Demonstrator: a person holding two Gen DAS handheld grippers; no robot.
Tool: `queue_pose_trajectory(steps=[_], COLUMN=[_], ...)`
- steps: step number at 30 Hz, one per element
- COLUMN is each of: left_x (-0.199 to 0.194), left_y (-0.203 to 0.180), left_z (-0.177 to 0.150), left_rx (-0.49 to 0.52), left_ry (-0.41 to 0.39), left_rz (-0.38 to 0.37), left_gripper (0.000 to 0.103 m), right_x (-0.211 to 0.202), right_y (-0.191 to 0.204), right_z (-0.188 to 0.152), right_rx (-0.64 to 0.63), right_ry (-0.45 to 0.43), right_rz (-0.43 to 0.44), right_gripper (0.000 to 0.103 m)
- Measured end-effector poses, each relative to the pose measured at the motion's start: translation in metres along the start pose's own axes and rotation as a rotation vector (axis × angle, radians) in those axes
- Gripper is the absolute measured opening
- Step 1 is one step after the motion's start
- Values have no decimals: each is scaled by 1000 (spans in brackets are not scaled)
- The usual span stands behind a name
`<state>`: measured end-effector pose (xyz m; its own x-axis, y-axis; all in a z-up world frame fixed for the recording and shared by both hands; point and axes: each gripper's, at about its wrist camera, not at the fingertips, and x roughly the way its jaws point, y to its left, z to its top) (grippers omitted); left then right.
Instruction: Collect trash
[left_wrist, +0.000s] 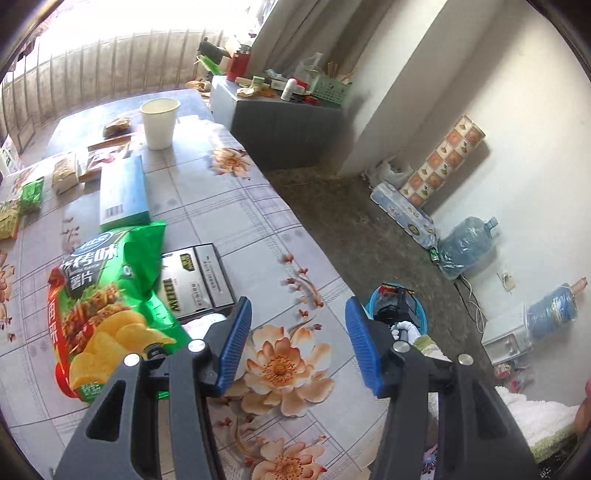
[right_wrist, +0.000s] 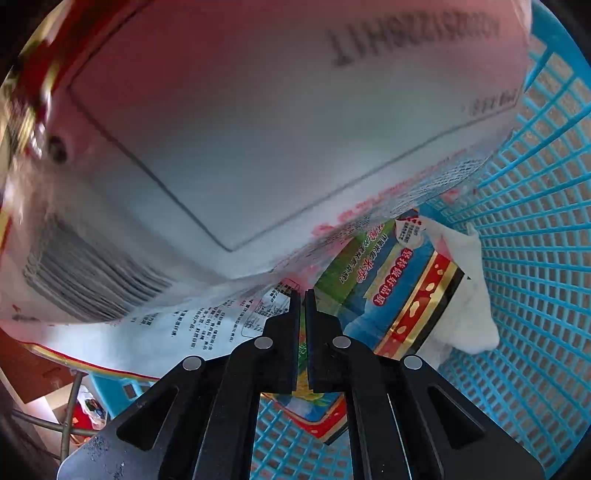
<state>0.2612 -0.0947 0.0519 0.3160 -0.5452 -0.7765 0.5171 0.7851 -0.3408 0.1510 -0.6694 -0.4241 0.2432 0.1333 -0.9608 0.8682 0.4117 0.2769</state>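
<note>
- While your right gripper (right_wrist: 302, 295), fingers pinched on a wrapper (right_wrist: 258, 147), reaches into the basket (right_wrist: 535, 258), some trash already lies inside.
- Your left gripper (left_wrist: 298, 332) hovers, fingers apart; chip bag (left_wrist: 107, 295), boxes and cup (left_wrist: 159, 122) remain.

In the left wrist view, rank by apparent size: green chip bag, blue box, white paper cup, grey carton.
1. Green chip bag, though nearest the camera.
2. Blue box.
3. Grey carton, partly hidden.
4. White paper cup, farthest away.

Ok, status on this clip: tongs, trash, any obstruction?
Left tongs open, empty, over table. Right tongs nearly shut inside blue basket, wrapper against camera; grip unclear. Chip bag still waiting.
</note>
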Motion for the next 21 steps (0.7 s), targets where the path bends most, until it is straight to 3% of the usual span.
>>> queue_pose_trajectory(steps=[3, 8, 12, 14, 17, 21], left_x=[-4, -6, -5, -7, -13, -23], left_y=[13, 26, 30, 31, 34, 36], left_z=[-3, -8, -10, -13, -17, -26], left_rx=[-22, -55, -62, -66, -72, -82], left_ry=[8, 5, 6, 7, -8, -24], left_rz=[10, 13, 12, 8, 5, -19], left_gripper=[51, 51, 51, 51, 51, 51], right_x=[15, 48, 48, 41, 23, -6], right_y=[-8, -24, -32, -32, -32, -43], right_z=[4, -1, -3, -8, -15, -32], right_rx=[58, 108, 116, 97, 60, 65], right_ry=[50, 163, 153, 136, 102, 46], right_rz=[23, -40, -31, -61, -70, -31], right_gripper=[5, 5, 5, 10, 27, 33])
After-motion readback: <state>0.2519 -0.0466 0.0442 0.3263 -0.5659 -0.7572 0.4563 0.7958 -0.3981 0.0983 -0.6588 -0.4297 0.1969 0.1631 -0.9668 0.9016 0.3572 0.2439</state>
